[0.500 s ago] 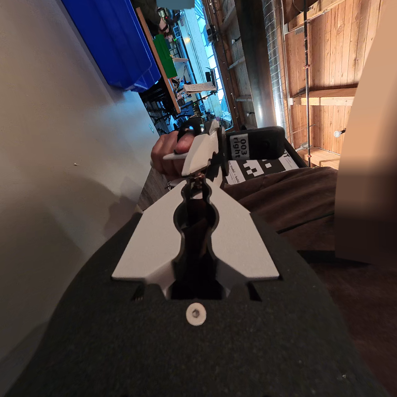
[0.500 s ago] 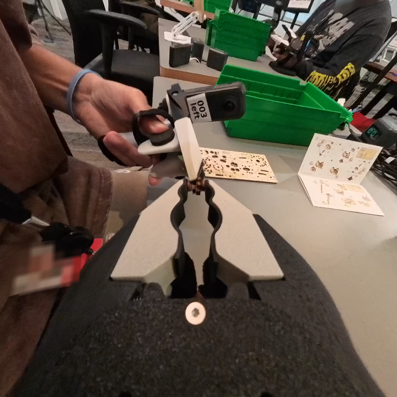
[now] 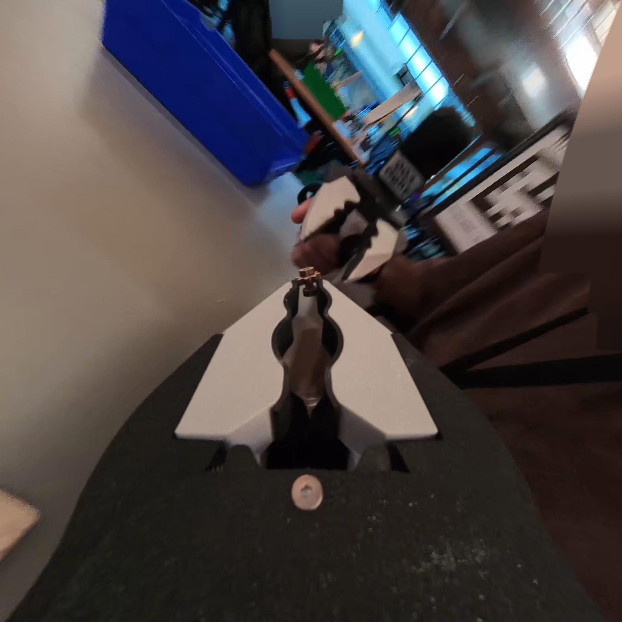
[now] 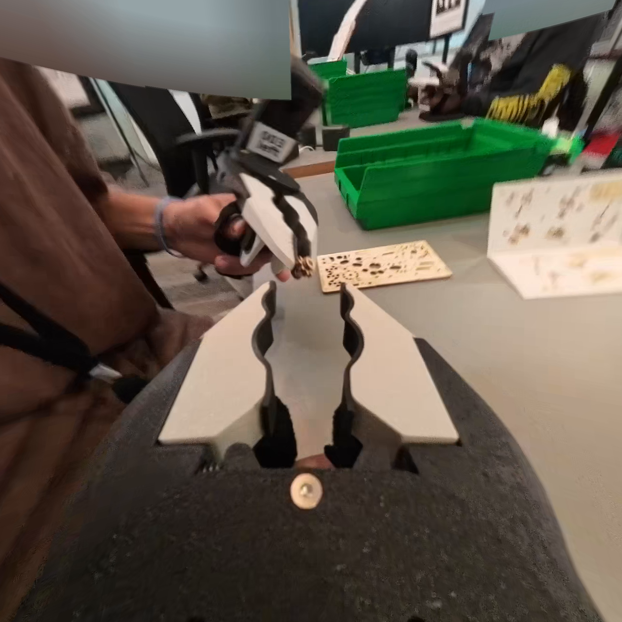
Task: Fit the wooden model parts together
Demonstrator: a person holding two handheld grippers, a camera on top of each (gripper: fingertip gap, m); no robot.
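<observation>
Right gripper (image 4: 308, 289) released, drew back.

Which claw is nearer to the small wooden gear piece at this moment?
Left. The left claw is shut on the small wooden gear piece, pinching it at its tips. The right claw is open and empty, just below the piece and apart from it.

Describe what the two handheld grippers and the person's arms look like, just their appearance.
Both the left gripper and right gripper have pale grey wedge-shaped fingers with wavy black inner pads, set in a rough black body with a silver screw. The person wears brown sleeves and a thin blue wristband.
</observation>
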